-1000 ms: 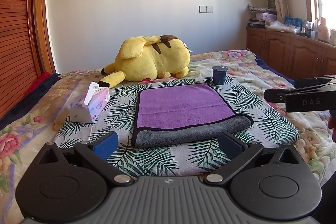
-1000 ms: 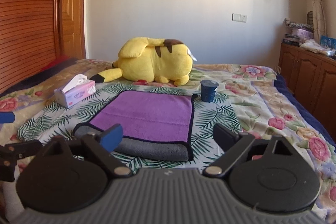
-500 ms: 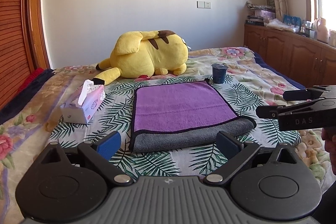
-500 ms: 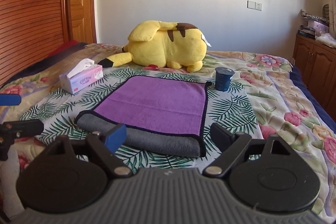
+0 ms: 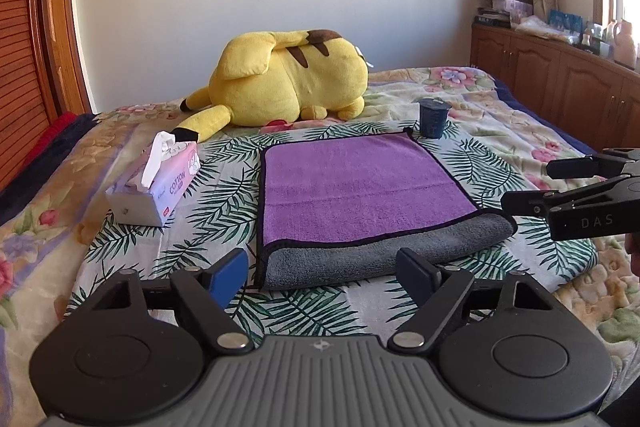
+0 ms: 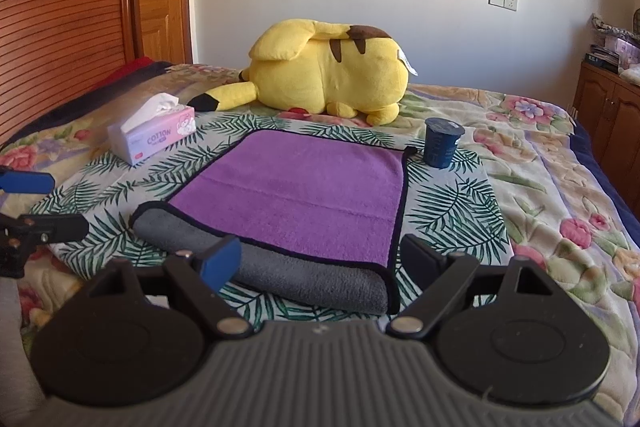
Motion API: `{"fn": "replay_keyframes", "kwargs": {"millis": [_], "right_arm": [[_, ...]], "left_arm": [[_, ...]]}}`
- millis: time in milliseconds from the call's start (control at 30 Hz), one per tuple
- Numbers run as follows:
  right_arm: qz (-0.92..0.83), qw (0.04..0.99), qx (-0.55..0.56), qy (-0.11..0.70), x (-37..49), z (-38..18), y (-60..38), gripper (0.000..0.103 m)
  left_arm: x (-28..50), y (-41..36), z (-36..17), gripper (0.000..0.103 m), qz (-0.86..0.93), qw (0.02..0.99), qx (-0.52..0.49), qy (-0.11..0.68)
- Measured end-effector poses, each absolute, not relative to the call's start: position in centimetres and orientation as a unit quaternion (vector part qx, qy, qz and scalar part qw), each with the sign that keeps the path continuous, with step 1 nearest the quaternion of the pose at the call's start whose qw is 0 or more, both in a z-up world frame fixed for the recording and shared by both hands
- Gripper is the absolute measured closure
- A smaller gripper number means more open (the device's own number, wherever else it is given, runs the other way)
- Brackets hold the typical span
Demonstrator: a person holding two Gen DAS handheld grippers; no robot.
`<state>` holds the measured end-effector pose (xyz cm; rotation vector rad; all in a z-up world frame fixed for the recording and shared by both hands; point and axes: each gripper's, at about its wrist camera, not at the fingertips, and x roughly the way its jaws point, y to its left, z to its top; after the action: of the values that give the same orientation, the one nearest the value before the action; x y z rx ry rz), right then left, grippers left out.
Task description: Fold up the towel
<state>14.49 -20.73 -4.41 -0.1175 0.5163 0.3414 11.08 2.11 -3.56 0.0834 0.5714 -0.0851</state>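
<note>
A purple towel (image 5: 356, 183) with a grey underside lies folded on the bed, purple layer on top and the grey fold along its near edge; it also shows in the right wrist view (image 6: 304, 195). My left gripper (image 5: 324, 273) is open and empty, just short of the fold's near left corner. My right gripper (image 6: 320, 259) is open and empty, just short of the fold's near right part. The right gripper's fingers (image 5: 560, 203) show at the right edge of the left wrist view, and the left gripper's fingers (image 6: 32, 183) at the left edge of the right wrist view.
A yellow plush toy (image 5: 288, 83) lies behind the towel. A dark blue cup (image 5: 433, 119) stands at the towel's far right corner. A tissue box (image 5: 160, 183) sits to the left. Wooden cabinets (image 5: 560, 79) line the right wall, a wooden wardrobe (image 6: 60, 7) the left.
Both views have shifted a little: the towel now sits lower and closer in each view. Both grippers stay open and empty.
</note>
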Motion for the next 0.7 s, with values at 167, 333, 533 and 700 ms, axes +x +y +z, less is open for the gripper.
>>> {"fn": "replay_keyframes", "kwargs": {"millis": [167,333,533,700], "right_arm": [[0.172,0.948,-0.055,0.263,16.0,-4.8,-20.8,0.025],[0.176,0.946,-0.048,0.268,17.0,-4.9,-21.1,0.028],[0.175,0.945,-0.045,0.274,18.6,-5.2,-21.5,0.029],[0.169,0.943,-0.044,0.284,19.8,-5.6,-21.9,0.034]], "left_arm": [[12.7,2.9,-4.2,0.041,-0.041,0.955,0.037,0.291],[14.2,3.7,-4.9,0.044,-0.037,0.952,0.033,0.301],[15.8,4.3,-5.8,0.048,-0.037,0.949,0.036,0.312],[17.0,4.7,-6.2,0.048,-0.033,0.947,0.030,0.317]]}}
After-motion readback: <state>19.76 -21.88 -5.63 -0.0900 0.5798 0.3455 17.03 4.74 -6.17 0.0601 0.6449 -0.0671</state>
